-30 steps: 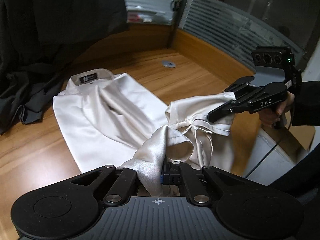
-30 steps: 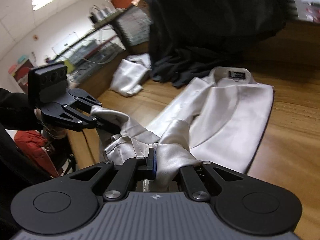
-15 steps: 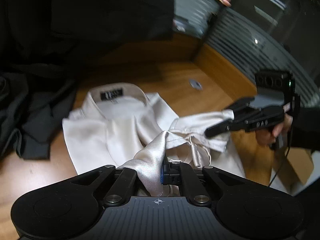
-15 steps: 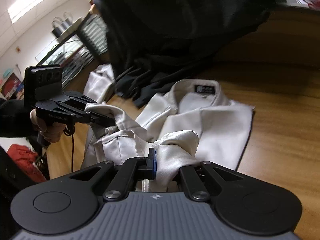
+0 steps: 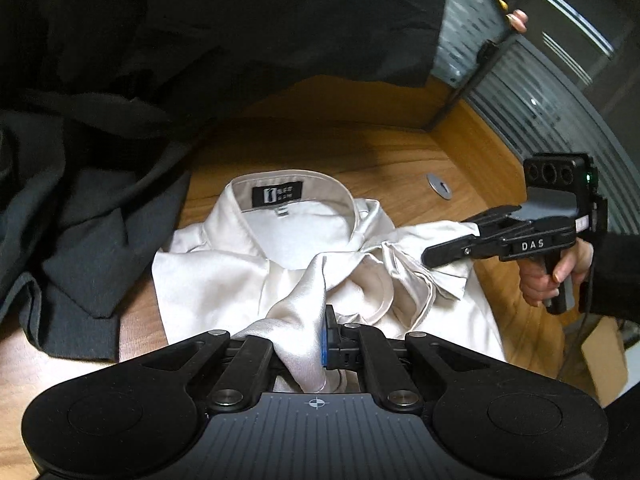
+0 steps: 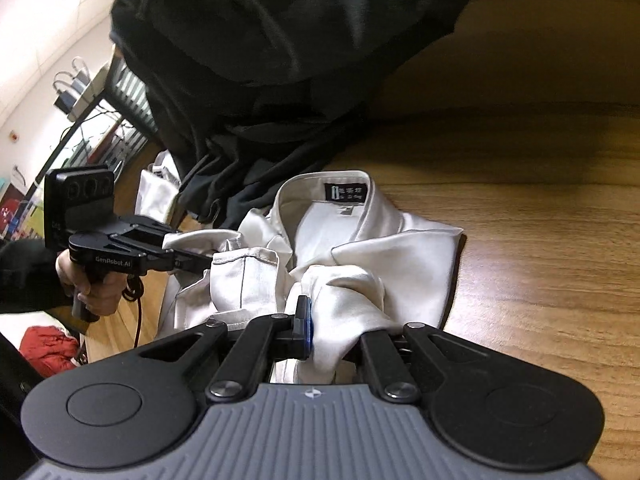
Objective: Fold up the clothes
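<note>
Cream shirt (image 5: 224,276) lay collar-up at frame centre on the tabletop (image 5: 360,152). Left gripper (image 5: 316,344) and right gripper (image 6: 332,336) each had jaws pinching its hem, apparently to fold it toward the collar.

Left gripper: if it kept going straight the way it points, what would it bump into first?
Probably the cream satin shirt itself. The left gripper, shut on a fold, points down toward the collar. Depth is unclear.
</note>
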Action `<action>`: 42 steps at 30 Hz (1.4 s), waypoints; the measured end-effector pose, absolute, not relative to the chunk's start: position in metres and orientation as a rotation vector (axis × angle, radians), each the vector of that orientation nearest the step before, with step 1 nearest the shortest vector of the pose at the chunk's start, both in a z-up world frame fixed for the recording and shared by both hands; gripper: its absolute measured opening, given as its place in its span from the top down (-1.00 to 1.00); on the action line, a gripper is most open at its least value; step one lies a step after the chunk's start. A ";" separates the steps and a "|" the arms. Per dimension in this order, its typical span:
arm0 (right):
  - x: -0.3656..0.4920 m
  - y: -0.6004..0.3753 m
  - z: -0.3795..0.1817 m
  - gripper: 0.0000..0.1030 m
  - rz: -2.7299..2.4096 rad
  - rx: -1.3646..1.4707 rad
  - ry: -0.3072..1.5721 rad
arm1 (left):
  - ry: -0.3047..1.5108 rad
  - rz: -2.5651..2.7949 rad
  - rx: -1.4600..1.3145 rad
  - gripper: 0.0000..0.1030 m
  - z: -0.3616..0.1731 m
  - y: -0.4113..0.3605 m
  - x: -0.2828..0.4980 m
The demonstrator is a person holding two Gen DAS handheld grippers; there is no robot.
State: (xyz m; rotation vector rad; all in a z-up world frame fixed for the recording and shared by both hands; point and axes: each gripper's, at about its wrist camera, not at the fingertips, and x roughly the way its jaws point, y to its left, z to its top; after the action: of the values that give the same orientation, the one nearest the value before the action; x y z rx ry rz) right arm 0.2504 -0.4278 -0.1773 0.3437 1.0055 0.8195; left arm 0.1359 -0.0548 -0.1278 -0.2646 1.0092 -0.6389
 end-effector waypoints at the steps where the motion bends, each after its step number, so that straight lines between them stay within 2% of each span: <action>1: 0.253 -0.428 -0.177 0.89 0.818 0.353 1.009 | 1.011 -0.632 -0.274 0.88 -0.129 -0.053 0.138; 2: 0.255 -0.428 -0.177 0.86 0.817 0.364 1.011 | 1.010 -0.624 -0.281 0.88 -0.129 -0.052 0.139; 4: 0.259 -0.430 -0.178 0.56 0.810 0.396 1.009 | 1.004 -0.613 -0.289 0.87 -0.129 -0.050 0.142; 5: 0.261 -0.431 -0.178 0.49 0.804 0.416 1.007 | 1.009 -0.610 -0.306 0.86 -0.130 -0.049 0.144; 8: 0.267 -0.433 -0.179 0.25 0.782 0.436 0.998 | 1.026 -0.601 -0.376 0.68 -0.133 -0.044 0.153; 9: 0.269 -0.434 -0.180 0.15 0.775 0.440 0.994 | 1.030 -0.593 -0.407 0.50 -0.134 -0.042 0.156; 10: 0.271 -0.434 -0.180 0.08 0.769 0.443 0.990 | 1.023 -0.579 -0.432 0.07 -0.135 -0.040 0.157; 12: 0.275 -0.434 -0.180 0.02 0.758 0.442 0.981 | 0.996 -0.544 -0.466 -0.35 -0.134 -0.035 0.161; 21: 0.293 -0.423 -0.176 -0.02 0.634 0.277 0.954 | 0.957 -0.416 -0.402 -0.34 -0.133 -0.026 0.178; 33: 0.246 -0.392 -0.124 -0.02 0.567 -0.028 0.955 | 0.959 -0.379 -0.044 -0.32 -0.090 -0.053 0.132; 35: 0.233 -0.390 -0.120 -0.02 0.543 -0.058 0.968 | 0.974 -0.392 0.004 -0.25 -0.089 -0.059 0.124; 38: 0.212 -0.391 -0.115 -0.02 0.514 -0.094 0.985 | 1.006 -0.426 0.043 -0.03 -0.096 -0.074 0.119; 40: 0.197 -0.393 -0.114 -0.02 0.504 -0.101 0.996 | 1.022 -0.459 0.060 0.41 -0.103 -0.087 0.120; 42: 0.183 -0.396 -0.114 -0.02 0.497 -0.094 1.011 | 1.030 -0.491 0.087 0.57 -0.110 -0.100 0.124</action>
State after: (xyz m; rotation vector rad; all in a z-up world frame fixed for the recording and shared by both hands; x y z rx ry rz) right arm 0.1830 -0.3961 -0.1143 -0.0943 1.0111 0.4966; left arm 0.1245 -0.0996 -0.1103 0.0869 1.0304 -0.4908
